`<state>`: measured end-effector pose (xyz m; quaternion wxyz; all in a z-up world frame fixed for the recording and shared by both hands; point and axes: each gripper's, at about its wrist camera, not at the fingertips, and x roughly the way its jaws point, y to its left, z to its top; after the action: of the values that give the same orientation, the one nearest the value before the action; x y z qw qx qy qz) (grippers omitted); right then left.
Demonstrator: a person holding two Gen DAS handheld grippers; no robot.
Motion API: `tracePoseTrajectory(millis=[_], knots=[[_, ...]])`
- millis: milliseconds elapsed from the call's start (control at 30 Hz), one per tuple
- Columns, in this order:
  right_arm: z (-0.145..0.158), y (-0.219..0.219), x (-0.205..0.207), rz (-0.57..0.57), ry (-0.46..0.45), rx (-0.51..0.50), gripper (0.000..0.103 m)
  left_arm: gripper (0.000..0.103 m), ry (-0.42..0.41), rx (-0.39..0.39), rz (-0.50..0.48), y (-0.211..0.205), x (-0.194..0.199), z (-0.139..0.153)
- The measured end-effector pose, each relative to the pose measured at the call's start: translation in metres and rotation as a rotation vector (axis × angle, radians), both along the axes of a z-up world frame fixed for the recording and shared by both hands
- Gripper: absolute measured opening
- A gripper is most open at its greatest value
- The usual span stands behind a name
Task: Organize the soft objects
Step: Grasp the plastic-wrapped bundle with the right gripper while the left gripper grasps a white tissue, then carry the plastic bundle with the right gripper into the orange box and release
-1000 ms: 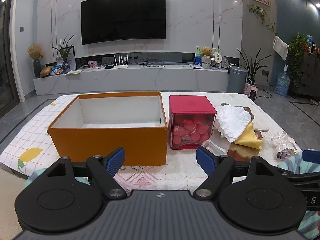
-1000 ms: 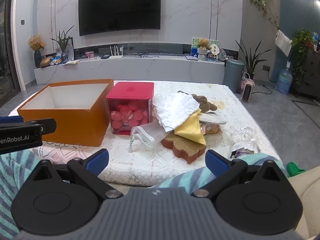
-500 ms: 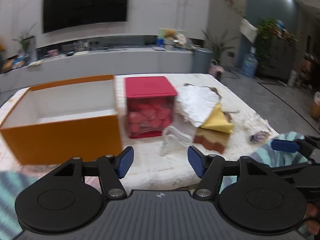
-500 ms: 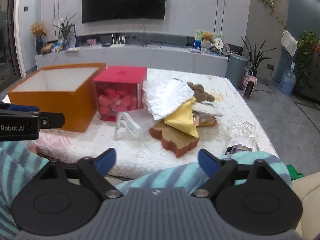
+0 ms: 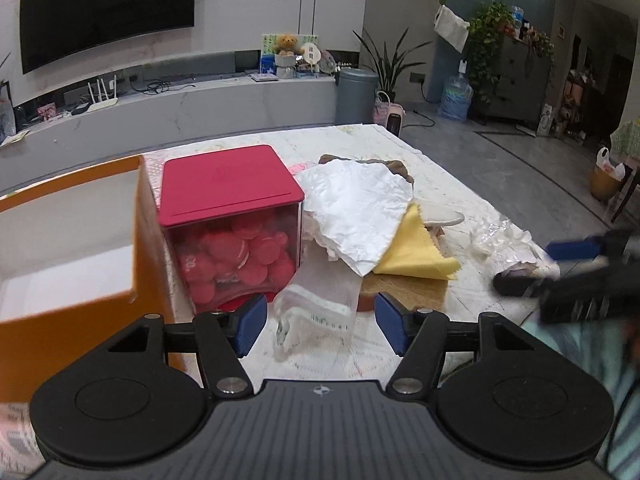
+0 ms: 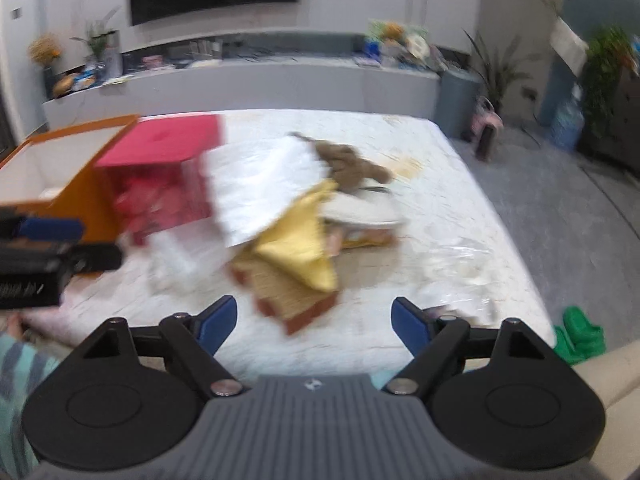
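Both the left tool [image 5: 318, 322] and right tool [image 6: 314, 320] are held open and empty above the cloth pile [image 5: 360, 208], jaws lately narrowed

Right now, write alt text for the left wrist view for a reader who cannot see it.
The left gripper, jaws open and empty, points at a clear plastic bag on a white-covered table. Behind it lie white paper and a yellow cloth, beside a red-lidded jar and an open orange box.
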<state>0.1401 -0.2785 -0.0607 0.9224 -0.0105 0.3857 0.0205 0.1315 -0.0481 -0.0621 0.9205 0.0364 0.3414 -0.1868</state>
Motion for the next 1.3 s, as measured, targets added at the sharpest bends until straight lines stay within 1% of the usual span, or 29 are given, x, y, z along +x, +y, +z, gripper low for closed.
tracePoseTrajectory(millis=[67, 167, 300, 433, 633, 700, 767, 800, 833, 867, 900, 933, 967, 1033, 1100, 1133, 1200, 1300], knots=[[0.002, -0.022, 0.017, -0.061, 0.029, -0.032, 0.089, 0.076, 0.013, -0.004, -0.010, -0.004, 0.009, -0.002], [-0.003, -0.049, 0.044, -0.115, 0.101, -0.069, 0.089, 0.077, 0.039, 0.002, -0.009, -0.010, 0.024, -0.008], [-0.017, -0.074, 0.074, -0.149, 0.197, -0.081, 0.089, 0.077, 0.087, 0.021, 0.004, -0.015, 0.043, -0.018], [-0.033, -0.090, 0.096, -0.167, 0.268, -0.058, 0.089, 0.077, 0.121, 0.040, 0.004, -0.018, 0.056, -0.030], [-0.047, -0.094, 0.114, -0.181, 0.333, -0.026, 0.088, 0.079, 0.161, 0.059, -0.001, -0.020, 0.076, -0.048], [-0.053, -0.098, 0.120, -0.187, 0.364, -0.018, 0.084, 0.079, 0.186, 0.056, -0.004, -0.019, 0.080, -0.055], [-0.060, -0.102, 0.124, -0.192, 0.396, 0.002, 0.080, 0.076, 0.205, 0.042, 0.005, -0.018, 0.082, -0.059], [-0.062, -0.104, 0.125, -0.193, 0.411, 0.012, 0.079, 0.069, 0.212, 0.036, 0.018, -0.016, 0.082, -0.061], [-0.065, -0.106, 0.126, -0.196, 0.429, 0.025, 0.078, 0.056, 0.218, 0.033, 0.028, -0.015, 0.082, -0.062], [-0.068, -0.109, 0.128, -0.204, 0.450, 0.045, 0.077, 0.050, 0.223, 0.030, 0.033, -0.013, 0.082, -0.062], [-0.070, -0.110, 0.129, -0.207, 0.464, 0.059, 0.076, 0.039, 0.226, 0.023, 0.035, -0.012, 0.081, -0.062], [-0.072, -0.110, 0.130, -0.202, 0.467, 0.067, 0.076, 0.030, 0.227, 0.018, 0.037, -0.011, 0.080, -0.062], [-0.073, -0.110, 0.131, -0.199, 0.475, 0.068, 0.074, 0.025, 0.221, 0.022, 0.039, -0.010, 0.078, -0.062], [-0.073, -0.107, 0.131, -0.192, 0.473, 0.057, 0.070, 0.006, 0.202, 0.036, 0.045, -0.011, 0.075, -0.061], [-0.072, -0.102, 0.131, -0.179, 0.466, 0.034, 0.063, 0.003, 0.187, 0.034, 0.060, -0.009, 0.070, -0.057], [-0.071, -0.101, 0.131, -0.175, 0.461, 0.024, 0.062, 0.002, 0.180, 0.031, 0.065, -0.007, 0.067, -0.055], [-0.068, -0.101, 0.128, -0.184, 0.441, 0.011, 0.056, 0.002, 0.160, 0.024, 0.073, -0.005, 0.058, -0.048], [-0.062, -0.103, 0.122, -0.197, 0.407, 0.013, 0.051, 0.002, 0.134, 0.018, 0.075, -0.001, 0.043, -0.036]])
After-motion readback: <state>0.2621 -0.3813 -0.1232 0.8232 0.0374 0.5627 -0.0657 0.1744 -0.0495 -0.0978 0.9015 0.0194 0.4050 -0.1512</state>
